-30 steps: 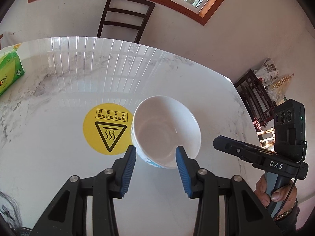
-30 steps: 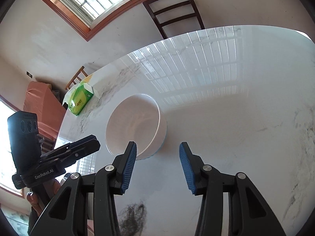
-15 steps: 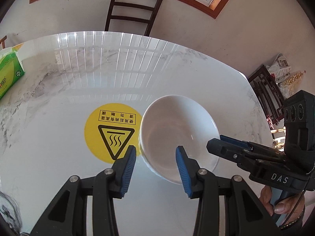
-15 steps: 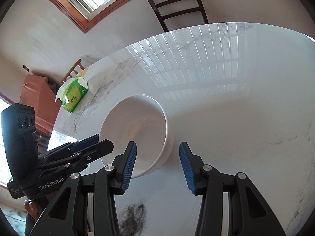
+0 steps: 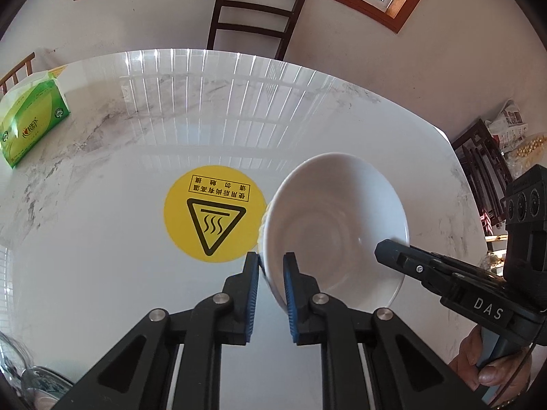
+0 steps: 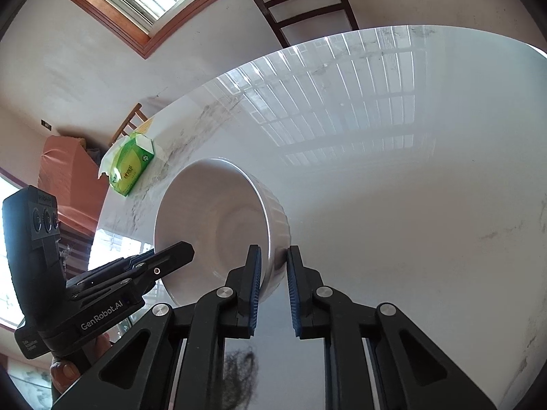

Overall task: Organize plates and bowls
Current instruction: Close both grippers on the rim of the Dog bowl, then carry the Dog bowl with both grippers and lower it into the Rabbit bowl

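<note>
A white ribbed bowl (image 5: 335, 225) is held tilted above the white marble table (image 5: 102, 273). My left gripper (image 5: 270, 273) is shut on the bowl's near-left rim. My right gripper (image 6: 273, 273) is shut on the opposite rim of the same bowl (image 6: 218, 225). Each gripper shows in the other's view: the right one (image 5: 444, 273) at the bowl's right edge, the left one (image 6: 136, 273) at its left edge. No plates are in view.
A round yellow hot-surface sticker (image 5: 215, 213) lies on the table left of the bowl. A green tissue pack (image 5: 30, 123) sits at the far left edge. A dark wooden chair (image 5: 253, 13) stands behind the table. Dark furniture (image 5: 485, 171) stands at the right.
Both grippers have closed on opposite sides of the bowl's rim. The bowl has risen off the table, tilted, and shifted right of the yellow sticker.
</note>
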`<state>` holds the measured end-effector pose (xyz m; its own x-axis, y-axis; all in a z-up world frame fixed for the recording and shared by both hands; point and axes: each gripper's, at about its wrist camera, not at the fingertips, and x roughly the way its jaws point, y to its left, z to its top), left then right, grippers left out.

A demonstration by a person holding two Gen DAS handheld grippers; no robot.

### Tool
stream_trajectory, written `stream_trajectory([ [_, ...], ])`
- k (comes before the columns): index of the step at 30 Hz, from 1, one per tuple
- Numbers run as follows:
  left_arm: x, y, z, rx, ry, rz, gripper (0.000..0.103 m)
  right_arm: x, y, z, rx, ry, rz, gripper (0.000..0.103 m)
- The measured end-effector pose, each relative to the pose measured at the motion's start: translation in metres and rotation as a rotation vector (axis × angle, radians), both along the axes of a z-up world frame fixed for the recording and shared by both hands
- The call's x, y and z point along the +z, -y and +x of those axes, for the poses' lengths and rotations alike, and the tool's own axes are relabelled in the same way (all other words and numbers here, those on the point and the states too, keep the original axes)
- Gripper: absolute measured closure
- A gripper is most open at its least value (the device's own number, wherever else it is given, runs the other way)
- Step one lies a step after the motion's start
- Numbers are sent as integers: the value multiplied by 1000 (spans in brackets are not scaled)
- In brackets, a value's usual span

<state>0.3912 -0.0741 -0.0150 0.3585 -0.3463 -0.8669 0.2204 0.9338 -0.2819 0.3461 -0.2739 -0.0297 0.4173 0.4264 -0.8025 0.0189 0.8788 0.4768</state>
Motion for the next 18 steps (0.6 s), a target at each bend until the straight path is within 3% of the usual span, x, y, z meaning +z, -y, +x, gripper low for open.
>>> stream_trajectory([
  [18,94,-31,-138,6,87,-83,85,89,-24,-118,65,106,44,88],
])
